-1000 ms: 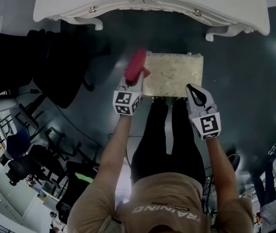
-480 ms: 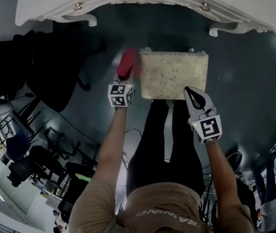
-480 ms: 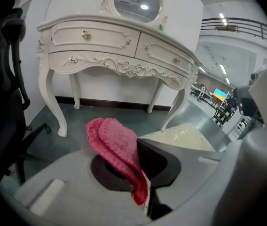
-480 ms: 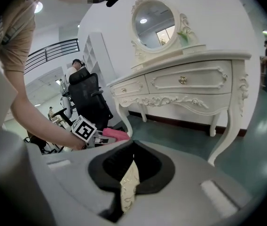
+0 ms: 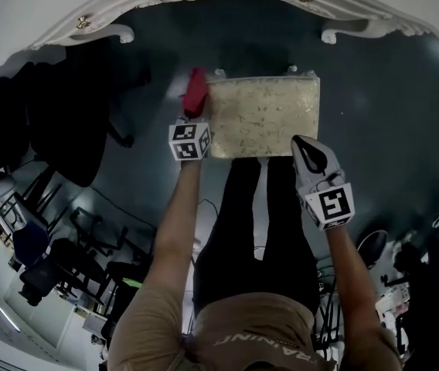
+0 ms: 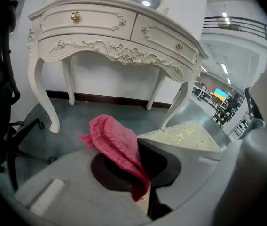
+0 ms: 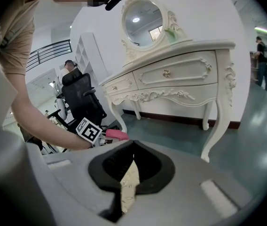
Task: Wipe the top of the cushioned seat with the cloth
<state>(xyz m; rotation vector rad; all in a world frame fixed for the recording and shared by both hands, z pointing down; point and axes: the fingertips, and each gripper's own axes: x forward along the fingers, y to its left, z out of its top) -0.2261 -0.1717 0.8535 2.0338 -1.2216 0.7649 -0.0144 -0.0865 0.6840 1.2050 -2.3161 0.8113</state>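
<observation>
Left gripper (image 5: 194, 117), clamped on the pink cloth (image 6: 117, 145) just left of the cushioned seat (image 5: 262, 114), should press it flat and sweep rightward in overlapping passes; right gripper (image 5: 306, 147), closed and empty, hangs at the seat's near-right edge.

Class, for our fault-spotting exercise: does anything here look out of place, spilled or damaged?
Nothing spilled or damaged. The pink knitted cloth, clamped in the left gripper, is left of the cream cushioned seat, not on it.
</observation>
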